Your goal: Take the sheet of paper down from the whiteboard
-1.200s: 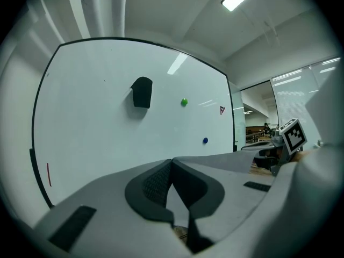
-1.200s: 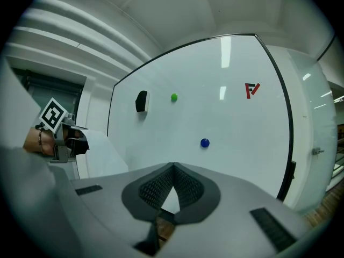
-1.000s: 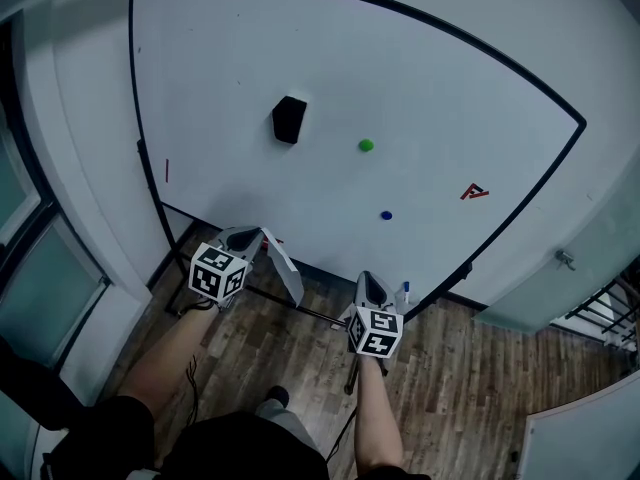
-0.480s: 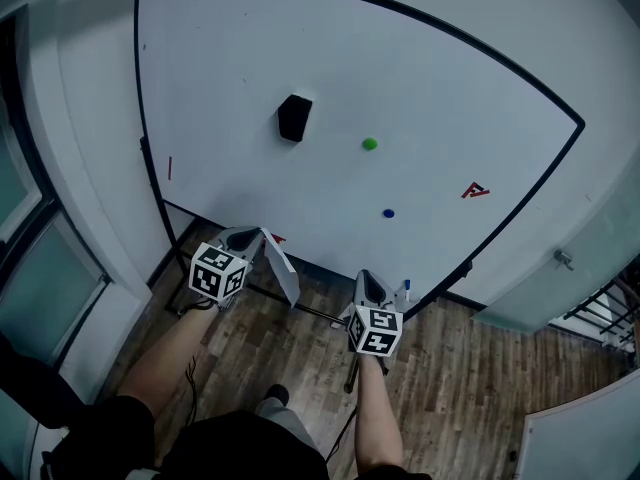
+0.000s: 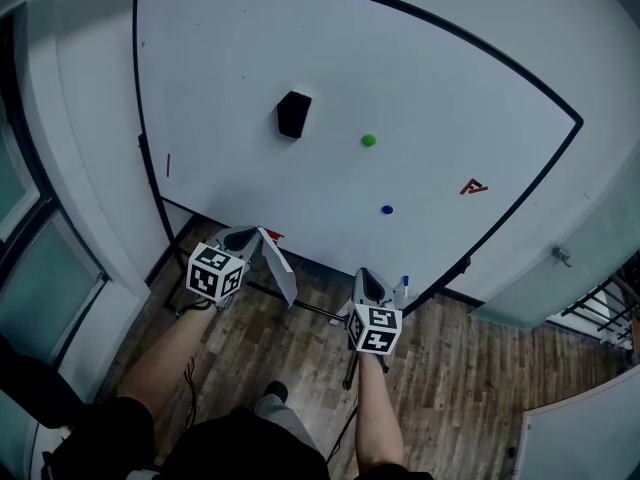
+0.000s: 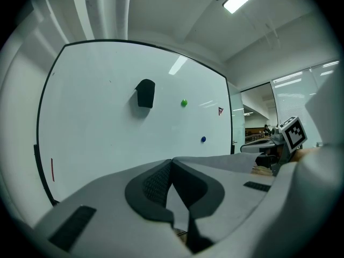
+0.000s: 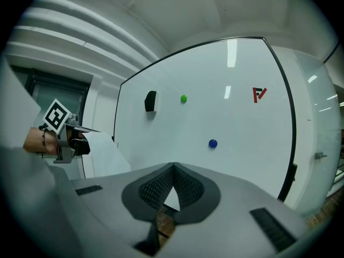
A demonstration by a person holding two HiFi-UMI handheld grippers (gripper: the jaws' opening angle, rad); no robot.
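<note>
The sheet (image 5: 279, 268) is off the whiteboard (image 5: 450, 78) and clamped in the left gripper (image 5: 251, 236). In the left gripper view its jaws are fully closed on the paper (image 6: 231, 163), which runs down between the dark pads (image 6: 156, 184) and spreads away to that gripper's right. From the head view the sheet hangs from the jaw tips, slanting down and to the right of the left gripper, in front of the board's lower edge and above the wood floor (image 5: 470, 368). The right gripper view shows the same sheet (image 7: 105, 152) drooping under the left gripper (image 7: 80, 136), off to the right gripper's left. The right gripper (image 5: 371, 280) is held level, beside and apart from the left one, well clear of the sheet. Its jaws (image 7: 173, 168) are closed tip to tip with nothing between them, and only the board shows past them. A blue-capped marker (image 5: 404, 286) stands just to the right gripper's right. Ahead of both grippers, on the board face, are a black eraser (image 5: 292, 114), a green magnet (image 5: 368, 140), a blue magnet (image 5: 387, 209) and a red mark (image 5: 473, 186). The blue magnet is the nearest of these to the right gripper. A short red line (image 5: 167, 165) lies near the board's left edge, beyond the left gripper.
</note>
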